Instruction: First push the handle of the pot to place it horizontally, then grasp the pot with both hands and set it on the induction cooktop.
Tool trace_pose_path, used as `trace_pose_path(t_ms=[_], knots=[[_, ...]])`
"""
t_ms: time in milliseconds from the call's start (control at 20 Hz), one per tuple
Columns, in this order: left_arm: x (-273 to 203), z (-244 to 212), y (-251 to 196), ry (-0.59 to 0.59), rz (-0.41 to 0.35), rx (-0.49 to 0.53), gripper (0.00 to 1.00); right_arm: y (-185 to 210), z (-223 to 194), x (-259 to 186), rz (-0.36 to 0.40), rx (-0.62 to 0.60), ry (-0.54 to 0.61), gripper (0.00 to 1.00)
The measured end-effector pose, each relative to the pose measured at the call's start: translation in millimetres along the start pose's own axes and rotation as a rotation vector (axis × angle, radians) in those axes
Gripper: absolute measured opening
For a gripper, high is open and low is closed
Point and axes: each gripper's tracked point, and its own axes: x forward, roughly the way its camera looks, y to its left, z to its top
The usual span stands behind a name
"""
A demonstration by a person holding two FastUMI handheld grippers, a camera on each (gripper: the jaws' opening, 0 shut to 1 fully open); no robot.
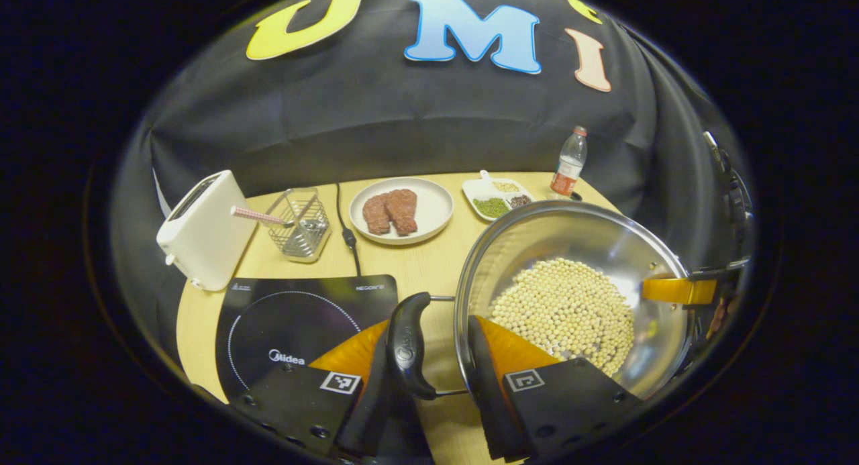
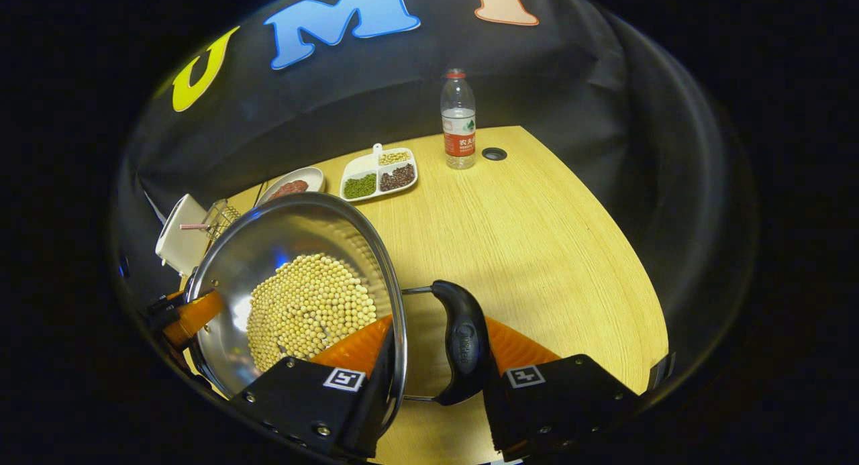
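The wooden table is seen under everything. The steel pot, filled with pale beans, is held between the two grippers, to the right of the induction cooktop; whether it is lifted from the table cannot be told. The left gripper is closed across the pot's left side: one finger is outside the black handle, the other is inside the rim. The right gripper is clamped in the same way on the right handle. At the far side a white toaster, a plate with meat, a divided dish and a bottle are placed.
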Motion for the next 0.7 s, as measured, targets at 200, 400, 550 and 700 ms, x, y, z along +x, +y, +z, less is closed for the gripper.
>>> trace_pose_path(t_ms=[200, 400, 550, 700], knots=[[-24, 6, 22, -0.013, 0.010, -0.016, 0.64, 22, 2, -14, 0.015, -0.019, -0.009, 0.62], [-44, 11, 44, -0.023, 0.016, -0.019, 0.60, 44, 3, -27, 0.026, -0.025, -0.015, 0.62], [-53, 11, 62, -0.024, 0.015, -0.026, 0.60, 60, 2, -31, 0.029, -0.033, -0.019, 0.61], [-61, 10, 82, -0.027, 0.018, -0.029, 0.64, 78, -2, -37, 0.036, -0.032, -0.019, 0.62]])
